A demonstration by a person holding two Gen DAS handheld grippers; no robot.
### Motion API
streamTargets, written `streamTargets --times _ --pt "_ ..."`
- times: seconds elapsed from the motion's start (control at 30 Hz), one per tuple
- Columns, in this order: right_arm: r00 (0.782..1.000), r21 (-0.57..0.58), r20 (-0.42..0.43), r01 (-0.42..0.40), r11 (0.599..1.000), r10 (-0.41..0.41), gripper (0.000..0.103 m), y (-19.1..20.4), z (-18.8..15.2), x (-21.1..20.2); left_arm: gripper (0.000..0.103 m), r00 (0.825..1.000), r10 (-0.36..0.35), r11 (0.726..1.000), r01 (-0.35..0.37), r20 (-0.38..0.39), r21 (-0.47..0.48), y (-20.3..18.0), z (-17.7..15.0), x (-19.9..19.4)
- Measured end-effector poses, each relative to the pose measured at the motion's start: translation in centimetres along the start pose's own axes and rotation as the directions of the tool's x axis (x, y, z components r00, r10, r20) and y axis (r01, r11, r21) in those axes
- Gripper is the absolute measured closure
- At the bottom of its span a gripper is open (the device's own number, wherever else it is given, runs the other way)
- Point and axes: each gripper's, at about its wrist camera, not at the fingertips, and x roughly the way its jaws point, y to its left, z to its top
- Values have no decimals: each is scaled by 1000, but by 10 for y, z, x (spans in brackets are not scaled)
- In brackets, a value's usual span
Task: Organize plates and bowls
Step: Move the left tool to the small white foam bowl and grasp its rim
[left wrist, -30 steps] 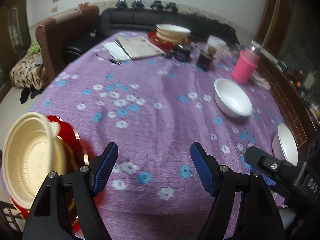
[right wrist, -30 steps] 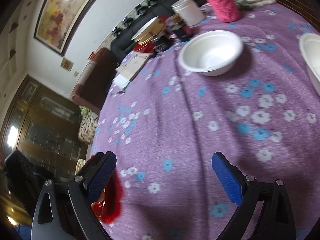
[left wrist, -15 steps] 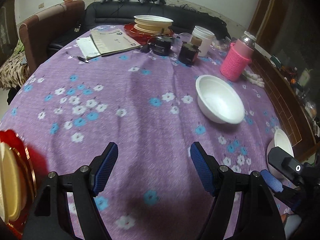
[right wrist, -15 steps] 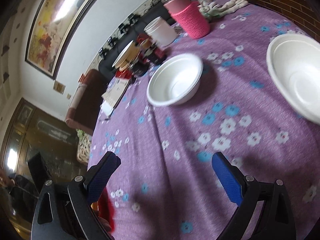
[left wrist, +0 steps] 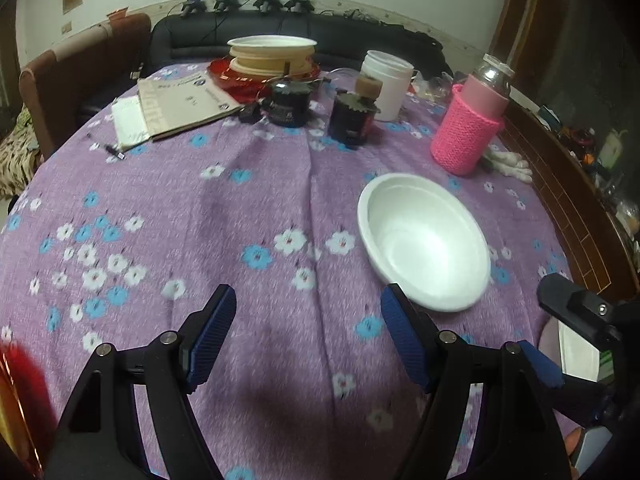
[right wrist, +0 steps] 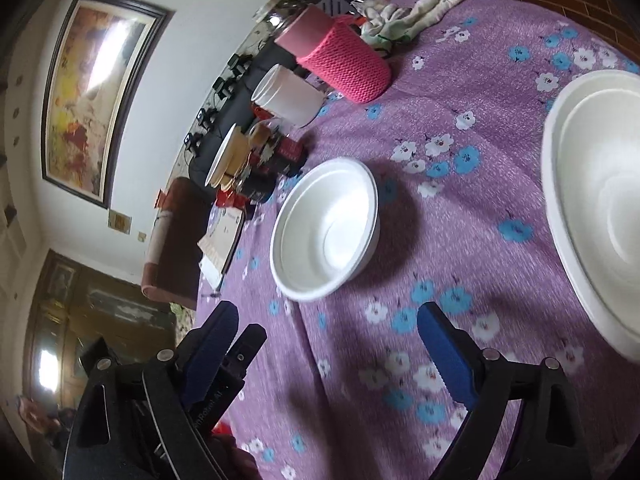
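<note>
At the bottom of the left wrist view, my left gripper hangs over the purple flowered tablecloth with its blue-padded jaws spread wide and nothing between them. At the bottom of the right wrist view, my right gripper is likewise spread and empty.

Just past my left gripper's right-hand pad, at centre right of the frame, sits a white foam bowl, round, upright, mouth facing up, empty, plain and matte. Being round, it has no long axis. In the right wrist view the same bowl is at centre, and a second white bowl, also upright and empty, fills the right edge, well apart from the first.

At the lower left edge of the left view is a blurred red and gold plate rim.

Farther back, at upper right, stands a jar in a pink knitted sleeve. At top centre, a stack of cream and white plates rests on a red plate
</note>
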Motion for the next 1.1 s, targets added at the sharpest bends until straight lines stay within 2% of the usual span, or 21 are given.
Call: streamTargets --times 0.13,0.37,0.43,0.57,0.8,1.1 --pt "1000 14 -8 3 1000 -3 19 -2 12 14 29 1000 20 1000 -20 18 1 -7 10 10" --pt "1000 8 -8 25 1000 -25 23 -3 25 37 29 999 37 999 -38 27 27 -19 18 29" --pt "999 2 -11 35 999 -35 28 -4 28 43 29 999 43 999 -44 25 32 -20 20 35" --pt "999 4 -13 47 999 -47 29 -8 31 51 29 999 36 999 -36 4 26 -22 23 44" --pt "998 -8 8 68 998 -68 30 -8 37 58 29 1000 19 999 -20 17 29 -27 26 48" --pt "998 3 13 65 998 -65 42 -15 40 66 30 1000 7 1000 -7 -5 29 -29 23 61"
